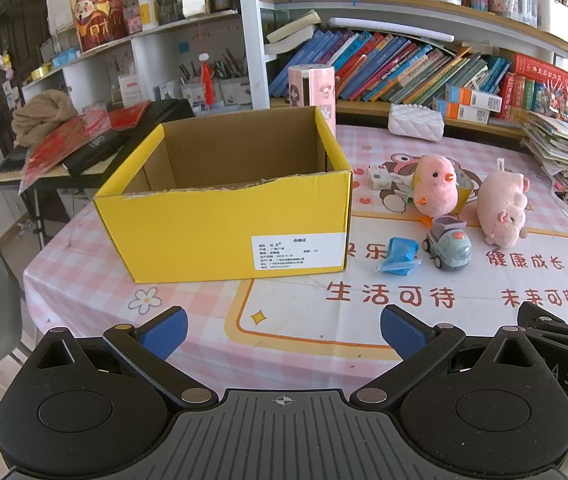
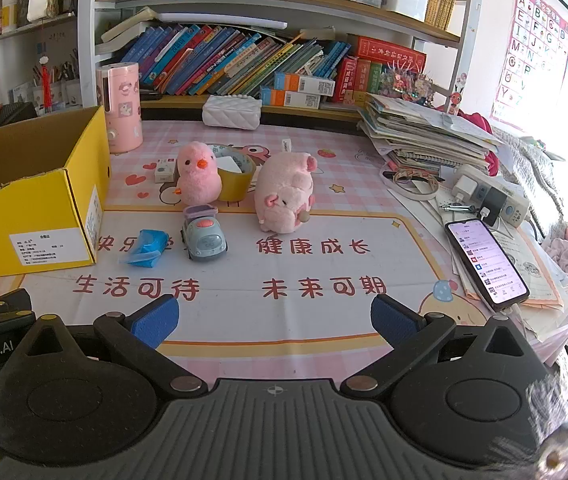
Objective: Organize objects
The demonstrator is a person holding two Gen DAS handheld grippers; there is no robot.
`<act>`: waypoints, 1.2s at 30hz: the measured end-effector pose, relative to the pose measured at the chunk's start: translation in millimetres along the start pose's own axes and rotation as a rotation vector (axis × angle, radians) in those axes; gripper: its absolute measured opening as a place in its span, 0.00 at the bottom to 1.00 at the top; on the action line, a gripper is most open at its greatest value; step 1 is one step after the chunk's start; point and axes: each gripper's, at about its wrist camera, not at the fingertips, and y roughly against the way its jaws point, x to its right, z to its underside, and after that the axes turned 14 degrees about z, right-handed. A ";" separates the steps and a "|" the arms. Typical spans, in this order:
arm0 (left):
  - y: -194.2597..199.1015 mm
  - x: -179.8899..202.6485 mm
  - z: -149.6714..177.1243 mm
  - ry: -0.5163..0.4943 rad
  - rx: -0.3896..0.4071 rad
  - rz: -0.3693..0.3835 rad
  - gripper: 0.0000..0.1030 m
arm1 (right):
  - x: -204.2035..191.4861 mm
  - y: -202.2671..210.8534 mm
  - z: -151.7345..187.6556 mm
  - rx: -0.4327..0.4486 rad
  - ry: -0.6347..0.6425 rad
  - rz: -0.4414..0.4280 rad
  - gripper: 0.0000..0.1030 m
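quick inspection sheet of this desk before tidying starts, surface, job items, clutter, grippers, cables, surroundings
surface: table under a pink checked cloth with a printed cartoon mat.
job's things: yellow box open, nothing seen inside. Beside it stand the pink chick, pink pig, toy car, blue packet, tape roll behind the chick, and small white box.
clutter: lit phone, paper stack, pink canister, white quilted pouch.
grippers: left gripper and right gripper both open, holding nothing, above the near edge.
cables: power strip with plugged chargers by the phone.
surroundings: bookshelf behind; alphabet poster on the wall.
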 end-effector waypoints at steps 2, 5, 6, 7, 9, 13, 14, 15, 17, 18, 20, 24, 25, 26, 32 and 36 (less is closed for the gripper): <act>4.5 -0.9 3.7 0.002 0.000 -0.001 1.00 | 0.3 0.4 1.9 0.000 0.000 -0.001 1.00; 6.1 -2.1 5.9 0.002 -0.002 -0.001 1.00 | -0.9 1.7 3.0 -0.002 0.002 0.000 1.00; 6.0 -2.0 5.8 0.002 -0.002 -0.001 1.00 | -0.8 2.8 3.9 -0.002 0.004 -0.002 1.00; 5.6 -2.1 5.9 0.002 -0.004 -0.001 1.00 | -1.0 2.5 3.9 -0.003 0.003 -0.002 1.00; 5.1 -2.3 6.0 0.004 -0.007 0.000 1.00 | -2.2 2.4 4.4 -0.006 0.005 -0.001 1.00; 4.6 -2.5 5.5 0.004 -0.010 0.001 1.00 | -2.4 0.4 3.3 -0.006 0.005 -0.002 1.00; 4.6 -2.4 5.5 0.004 -0.010 0.001 1.00 | -2.6 0.3 3.4 -0.006 0.005 -0.002 1.00; 4.5 -2.4 5.5 0.004 -0.010 0.001 1.00 | -2.8 0.0 3.0 -0.006 0.005 -0.002 1.00; 2.9 -2.1 4.7 0.004 -0.012 0.001 1.00 | -3.1 0.0 3.0 -0.006 0.005 -0.002 1.00; 1.7 -2.6 4.4 0.005 -0.013 0.002 1.00 | -3.2 -0.1 2.9 -0.005 0.005 -0.002 1.00; 0.2 -2.9 4.0 0.004 -0.015 0.002 1.00 | -3.5 -0.2 2.8 -0.006 0.005 -0.002 1.00; -0.7 -2.9 3.9 0.003 -0.015 0.003 1.00 | -4.2 0.1 3.1 -0.005 0.006 -0.001 1.00; -1.2 -3.2 3.8 0.002 -0.015 0.003 1.00 | -4.3 -0.3 2.5 -0.006 0.006 -0.001 1.00; -2.0 -3.3 3.5 0.001 -0.016 0.003 1.00 | -4.3 -0.4 2.4 -0.006 0.006 0.000 1.00; -3.6 -4.3 2.4 0.004 -0.020 0.006 1.00 | -5.0 -0.5 1.9 -0.006 0.008 0.000 1.00; -4.8 -6.0 1.9 0.007 -0.023 0.007 1.00 | -5.5 -1.3 2.4 -0.009 0.009 -0.001 1.00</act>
